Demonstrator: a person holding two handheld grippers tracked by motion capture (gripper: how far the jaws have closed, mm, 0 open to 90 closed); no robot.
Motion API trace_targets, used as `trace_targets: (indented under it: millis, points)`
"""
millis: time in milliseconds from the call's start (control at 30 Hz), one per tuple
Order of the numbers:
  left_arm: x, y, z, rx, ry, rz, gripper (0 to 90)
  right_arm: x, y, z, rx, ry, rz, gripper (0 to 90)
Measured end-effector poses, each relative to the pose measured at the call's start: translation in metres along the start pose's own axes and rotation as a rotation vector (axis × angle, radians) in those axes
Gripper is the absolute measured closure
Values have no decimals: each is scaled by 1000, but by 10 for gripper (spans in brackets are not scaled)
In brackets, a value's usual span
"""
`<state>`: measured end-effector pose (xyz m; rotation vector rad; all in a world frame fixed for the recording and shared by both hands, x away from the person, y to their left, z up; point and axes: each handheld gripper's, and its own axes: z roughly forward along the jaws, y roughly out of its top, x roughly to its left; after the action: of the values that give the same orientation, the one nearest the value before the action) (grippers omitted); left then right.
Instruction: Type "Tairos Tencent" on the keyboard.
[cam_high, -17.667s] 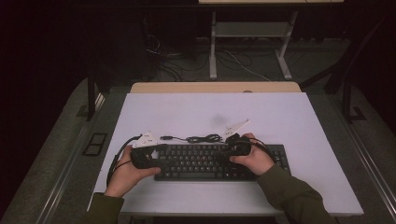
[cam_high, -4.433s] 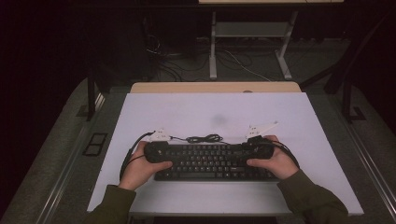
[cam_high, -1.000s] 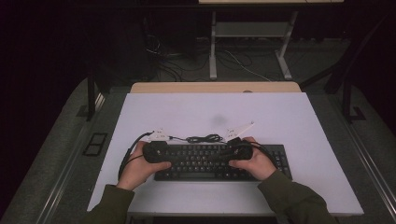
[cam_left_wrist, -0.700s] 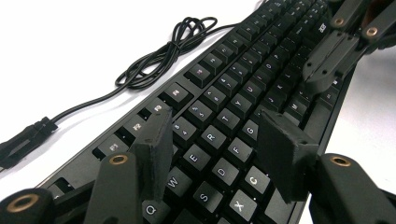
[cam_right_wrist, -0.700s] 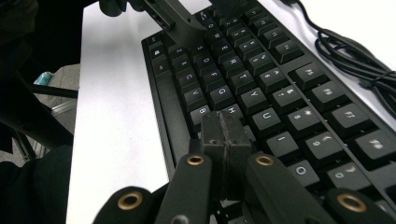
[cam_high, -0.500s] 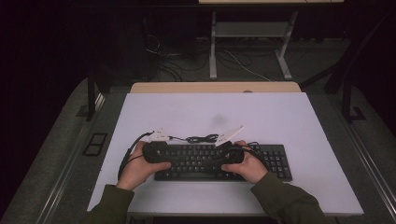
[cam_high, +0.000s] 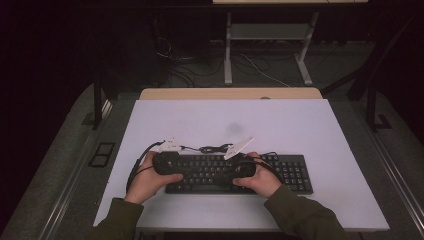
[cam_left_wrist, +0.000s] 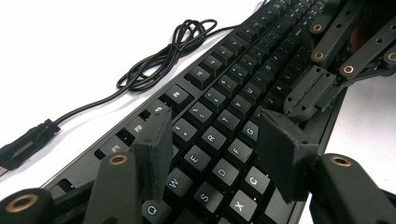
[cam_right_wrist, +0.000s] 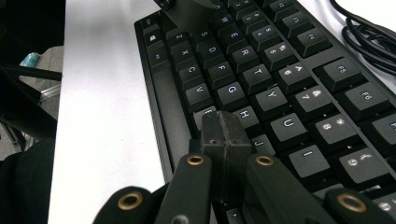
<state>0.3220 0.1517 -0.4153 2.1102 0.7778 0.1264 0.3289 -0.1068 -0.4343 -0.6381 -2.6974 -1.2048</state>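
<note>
A black keyboard (cam_high: 295, 172) lies near the table's front edge, with its coiled black cable (cam_high: 212, 148) just behind it. My left gripper (cam_high: 181, 167) hovers over the keyboard's left end; in the left gripper view its jaws (cam_left_wrist: 217, 149) stand open above the letter keys with nothing between them. My right gripper (cam_high: 229, 172) is over the keyboard's middle, pointing toward the left one. Its jaws (cam_right_wrist: 224, 128) are shut with nothing between them, and the tip sits low over the keys by H. I cannot tell whether it touches a key. The two grippers face each other closely (cam_left_wrist: 308, 91).
The white table (cam_high: 280, 125) stretches bare behind and to the right of the keyboard. The cable's plug (cam_left_wrist: 23, 144) lies loose on the table at the left. A wooden desk edge (cam_high: 230, 93) and a metal stand (cam_high: 227, 45) are beyond the table.
My right hand has slid left along the keyboard, from its right part to its middle, and sunk a little. The left hand has stayed in place.
</note>
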Motion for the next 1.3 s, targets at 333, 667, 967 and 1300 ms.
trace_targets:
  millis: [333, 667, 967, 1300]
  points:
    - [0, 0, 0, -1, 0, 2, 446, 2, -1, 3, 9, -3, -10, 896]
    - [1, 0, -2, 0, 3, 5, 447, 3, 2, -2, -20, -8, -9, 892]
    - [0, 0, -2, -9, 5, 8, 451, 0, 1, -10, -74, -5, -8, 773]
    - [-2, 1, -4, 10, -20, 9, 606, -7, -1, -17, -134, -40, 4, 579]
